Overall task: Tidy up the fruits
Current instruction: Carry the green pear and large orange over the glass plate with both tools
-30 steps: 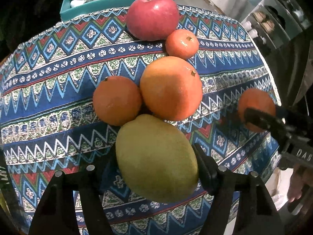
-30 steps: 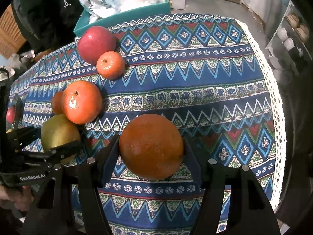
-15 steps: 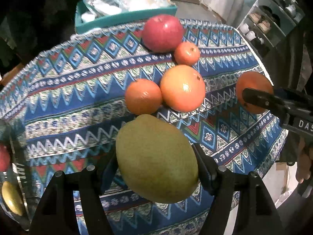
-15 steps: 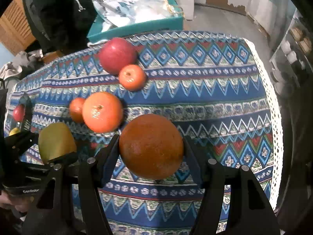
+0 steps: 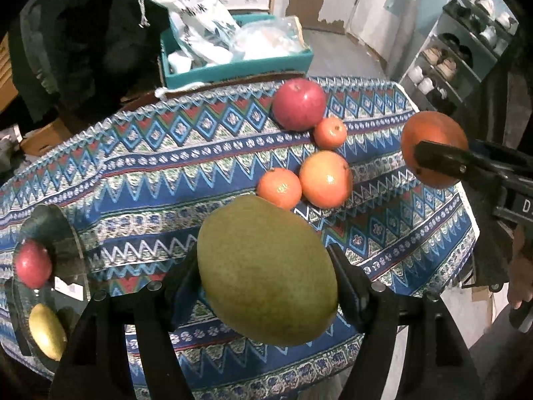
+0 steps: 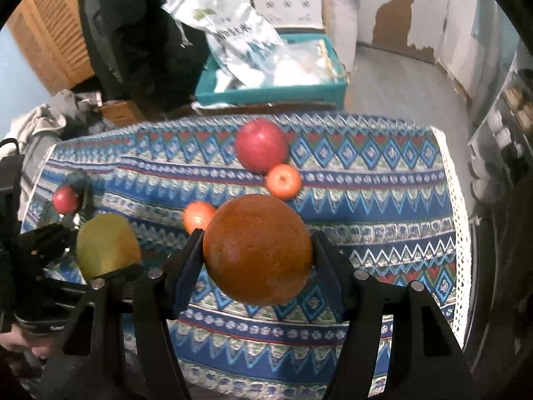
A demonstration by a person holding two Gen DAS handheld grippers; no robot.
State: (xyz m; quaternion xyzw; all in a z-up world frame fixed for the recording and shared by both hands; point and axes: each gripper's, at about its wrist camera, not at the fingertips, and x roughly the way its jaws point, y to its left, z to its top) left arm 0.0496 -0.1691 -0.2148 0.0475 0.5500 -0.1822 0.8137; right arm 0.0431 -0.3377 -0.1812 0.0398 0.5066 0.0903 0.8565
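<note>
While both fruits hang clear above the bench (image 5: 140, 173), the green mango (image 5: 266, 271) sits clenched across its middle in the jaws of the left gripper (image 5: 266, 286), and the large dark orange (image 6: 258, 248) is grasped the same way by the right gripper (image 6: 258, 266). Each pad bears on the widest part of its fruit, and nothing shows slipping.

By judgement, the mango is the heavier and softer load; its smooth skin would bruise under a hard squeeze, so a hold across the broad middle is the sound one. The orange looks firm with a pebbled rind that should grip well, though its roundness could let it roll out of a loose hold.

On the patterned cloth below remain a red apple (image 5: 298, 104), a small tangerine (image 5: 329, 132) touching it, and nearer, a lighter orange (image 5: 325, 179) beside another tangerine (image 5: 279, 187). At the left edge of the bench a glass bowl (image 5: 78, 250) already holds a small red fruit (image 5: 32, 264) and a yellow-green one (image 5: 46, 331); this appears the likely destination. Behind the bench stands a teal box (image 5: 240, 66) stuffed with plastic bags. A shoe rack (image 5: 466, 50) stands to the right.
</note>
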